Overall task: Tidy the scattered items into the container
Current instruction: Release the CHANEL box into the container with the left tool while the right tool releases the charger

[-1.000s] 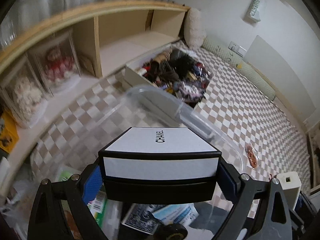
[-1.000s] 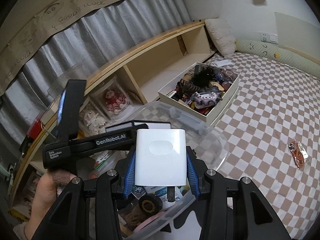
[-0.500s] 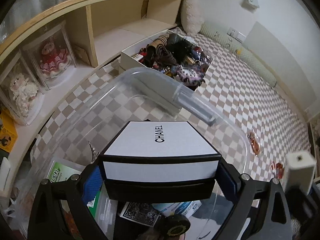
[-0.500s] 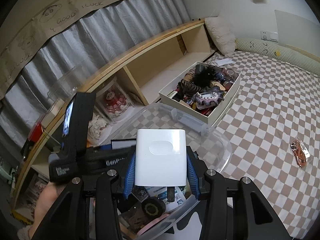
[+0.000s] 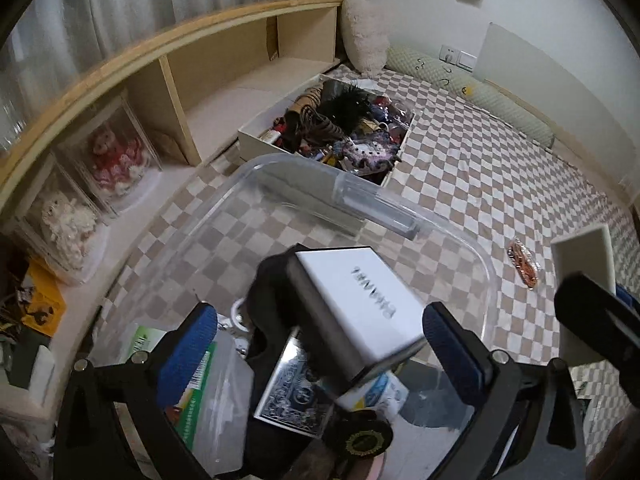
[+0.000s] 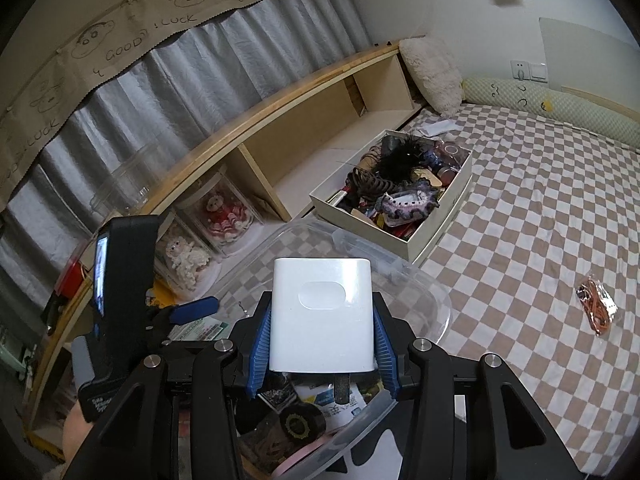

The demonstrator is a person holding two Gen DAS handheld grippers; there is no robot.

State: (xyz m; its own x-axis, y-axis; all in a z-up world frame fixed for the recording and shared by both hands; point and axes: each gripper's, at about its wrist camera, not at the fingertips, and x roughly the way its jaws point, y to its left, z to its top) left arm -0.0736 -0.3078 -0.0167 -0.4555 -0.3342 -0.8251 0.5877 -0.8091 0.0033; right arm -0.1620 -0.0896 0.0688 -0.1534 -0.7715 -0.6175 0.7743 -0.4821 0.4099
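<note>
Over the clear plastic bin (image 5: 460, 236), the left gripper (image 5: 320, 344) has its blue pads spread wide apart, and the white-and-black box (image 5: 356, 304) sits tilted and blurred between them, touching neither pad, above the clutter in the bin's near end. Right gripper (image 6: 322, 344) is clamped on a white rounded case (image 6: 322, 312), held upright above the bin's near rim. Beyond the bin, a cardboard box of oddments (image 6: 400, 196) stands close. Right of the bin, a small orange packet (image 6: 596, 304) lies on the checkered sheet (image 6: 540, 220).
</note>
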